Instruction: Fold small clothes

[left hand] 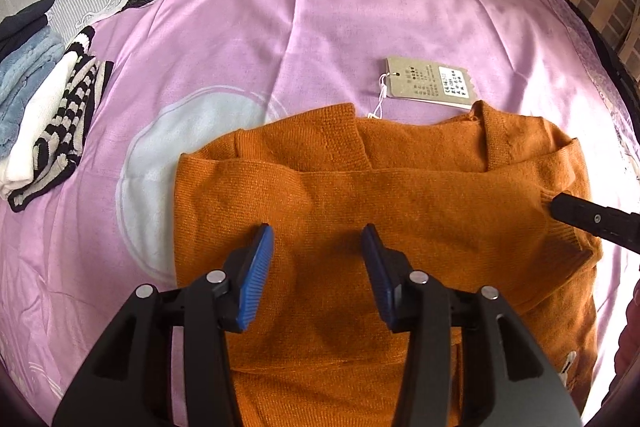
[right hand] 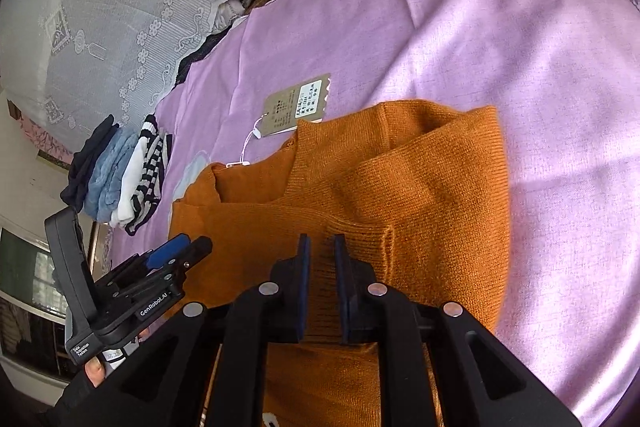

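An orange knit sweater lies partly folded on the pink sheet, sleeves folded across its body; it also shows in the right wrist view. A paper tag on a string lies by its collar. My left gripper is open above the sweater's middle, holding nothing. My right gripper is shut on the ribbed sleeve cuff, with knit fabric between its blue pads. In the left wrist view the right gripper's tip sits at the sweater's right side. The left gripper shows at the left of the right wrist view.
A pile of folded clothes, striped, white, blue and dark, lies at the left edge of the pink sheet. A lace-covered pillow and bedding lie at the far side.
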`<control>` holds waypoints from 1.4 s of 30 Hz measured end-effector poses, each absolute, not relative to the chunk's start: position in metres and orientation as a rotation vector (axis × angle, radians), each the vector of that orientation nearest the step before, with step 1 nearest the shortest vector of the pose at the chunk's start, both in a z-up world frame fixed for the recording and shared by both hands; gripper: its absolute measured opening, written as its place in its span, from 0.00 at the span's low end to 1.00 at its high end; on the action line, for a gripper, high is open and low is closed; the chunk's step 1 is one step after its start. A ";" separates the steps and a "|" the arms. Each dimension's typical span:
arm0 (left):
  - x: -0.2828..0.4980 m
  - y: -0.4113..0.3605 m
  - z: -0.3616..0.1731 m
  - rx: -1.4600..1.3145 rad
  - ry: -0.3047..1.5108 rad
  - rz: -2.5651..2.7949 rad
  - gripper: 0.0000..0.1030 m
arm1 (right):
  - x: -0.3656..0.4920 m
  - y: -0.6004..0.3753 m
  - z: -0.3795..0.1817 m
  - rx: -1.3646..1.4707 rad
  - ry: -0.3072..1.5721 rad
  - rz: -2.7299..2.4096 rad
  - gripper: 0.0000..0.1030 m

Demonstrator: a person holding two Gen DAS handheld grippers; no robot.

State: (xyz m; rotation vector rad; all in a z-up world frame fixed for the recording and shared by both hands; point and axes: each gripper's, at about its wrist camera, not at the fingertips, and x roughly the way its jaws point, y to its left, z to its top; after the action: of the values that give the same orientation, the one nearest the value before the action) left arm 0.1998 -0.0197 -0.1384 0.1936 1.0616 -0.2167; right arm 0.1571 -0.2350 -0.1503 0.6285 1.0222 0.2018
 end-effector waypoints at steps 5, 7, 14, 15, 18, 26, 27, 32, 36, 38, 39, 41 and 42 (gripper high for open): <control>0.202 -0.020 -0.140 0.186 1.065 -0.214 0.46 | 0.154 -0.250 -0.154 0.650 1.017 0.170 0.11; 0.202 -0.019 -0.139 0.184 1.067 -0.213 0.46 | 0.151 -0.255 -0.153 0.652 1.011 0.150 0.11; 0.196 -0.008 -0.121 0.131 1.041 -0.230 0.54 | 0.137 -0.251 -0.133 0.600 0.976 0.154 0.14; 0.195 -0.007 -0.119 0.130 1.036 -0.227 0.57 | 0.136 -0.245 -0.130 0.587 0.974 0.170 0.15; 0.195 -0.002 -0.123 0.152 1.042 -0.201 0.58 | 0.137 -0.227 -0.128 0.552 0.986 0.214 0.15; 0.195 0.029 -0.141 0.125 1.093 -0.130 0.59 | 0.133 -0.236 -0.151 0.565 1.040 0.172 0.14; 0.195 0.030 -0.137 0.127 1.080 -0.131 0.59 | 0.132 -0.237 -0.147 0.556 1.028 0.166 0.14; 0.214 0.029 -0.121 0.083 1.049 -0.161 0.59 | 0.146 -0.243 -0.132 0.550 0.978 0.167 0.18; 0.234 0.021 -0.129 0.095 1.062 -0.143 0.59 | 0.163 -0.245 -0.135 0.555 0.980 0.152 0.18; 0.242 0.021 -0.143 0.112 1.098 -0.124 0.60 | 0.169 -0.248 -0.144 0.552 1.005 0.126 0.17; 0.244 0.022 -0.149 0.117 1.115 -0.119 0.61 | 0.171 -0.250 -0.150 0.553 1.020 0.106 0.16; 0.245 0.021 -0.149 0.122 1.111 -0.119 0.61 | 0.171 -0.257 -0.156 0.592 1.029 0.105 0.15; 0.244 0.020 -0.146 0.126 1.105 -0.125 0.60 | 0.170 -0.258 -0.153 0.594 1.022 0.104 0.16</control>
State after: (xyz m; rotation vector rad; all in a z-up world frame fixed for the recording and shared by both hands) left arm 0.2442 0.0197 -0.1458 0.1263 1.1046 -0.1248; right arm 0.1705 -0.2575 -0.1532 0.5941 1.0224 0.1045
